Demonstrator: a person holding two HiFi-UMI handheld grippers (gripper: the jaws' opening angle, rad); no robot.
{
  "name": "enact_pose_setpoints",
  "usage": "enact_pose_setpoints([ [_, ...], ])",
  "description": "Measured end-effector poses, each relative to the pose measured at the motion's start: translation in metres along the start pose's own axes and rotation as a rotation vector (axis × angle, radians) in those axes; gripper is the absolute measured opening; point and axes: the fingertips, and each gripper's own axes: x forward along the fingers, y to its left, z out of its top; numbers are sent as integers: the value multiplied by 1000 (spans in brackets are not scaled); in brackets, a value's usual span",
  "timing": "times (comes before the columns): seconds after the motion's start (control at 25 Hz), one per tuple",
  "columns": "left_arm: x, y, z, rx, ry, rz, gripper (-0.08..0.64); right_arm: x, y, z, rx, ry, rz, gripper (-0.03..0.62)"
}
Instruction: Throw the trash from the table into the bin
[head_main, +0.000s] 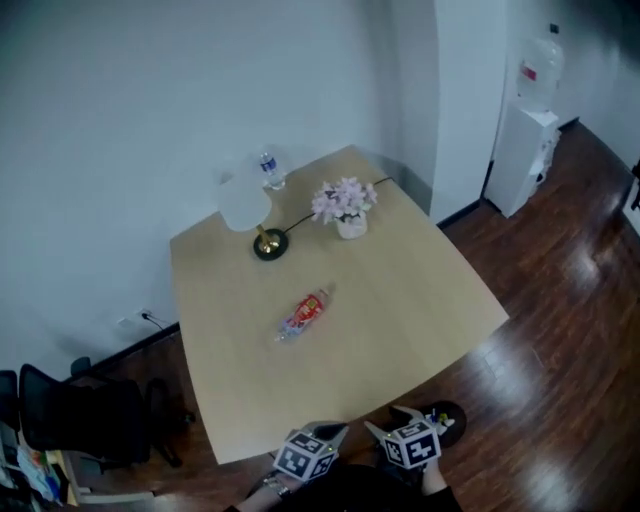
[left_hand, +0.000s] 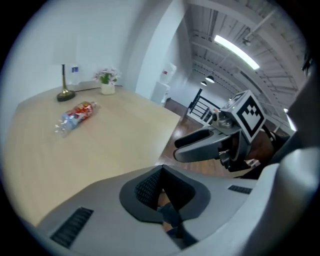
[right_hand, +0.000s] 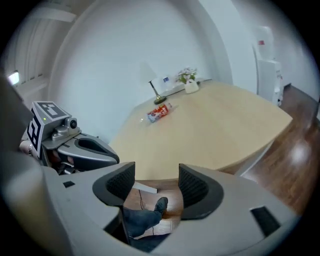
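A crushed plastic bottle with a red label (head_main: 303, 316) lies on its side near the middle of the light wooden table (head_main: 420, 300). It also shows in the left gripper view, bottle (left_hand: 76, 115), and in the right gripper view, bottle (right_hand: 159, 112). Both grippers hang at the table's near edge, well short of the bottle. My left gripper (head_main: 325, 435) (left_hand: 161, 167) has its tips together and holds nothing. My right gripper (head_main: 395, 425) (right_hand: 156, 180) stands open with only the floor and a shoe showing through the gap. No bin is in view.
At the table's far side stand a white lamp (head_main: 250, 205), a water bottle (head_main: 270, 170) and a small flower pot (head_main: 345, 208). A water dispenser (head_main: 530, 110) stands at the far right. A black chair (head_main: 70, 415) sits at the left on the dark wooden floor.
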Motion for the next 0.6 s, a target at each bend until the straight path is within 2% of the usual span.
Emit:
enact_pose_setpoints([
  [0.08,-13,22,6,-56,-54,45,2,9,11,19,-81,27,14,282],
  [0.2,-39,52,7,-131,-121,84,3,25,38,29,-132,46,21,282],
  [0.36,-65,83,3,-159,-173,136,5,39,64,37,-171,61,5,282],
  [0.6,-85,110,-7,-184,-211,133,5,53,86,40,-201,86,-41,282],
])
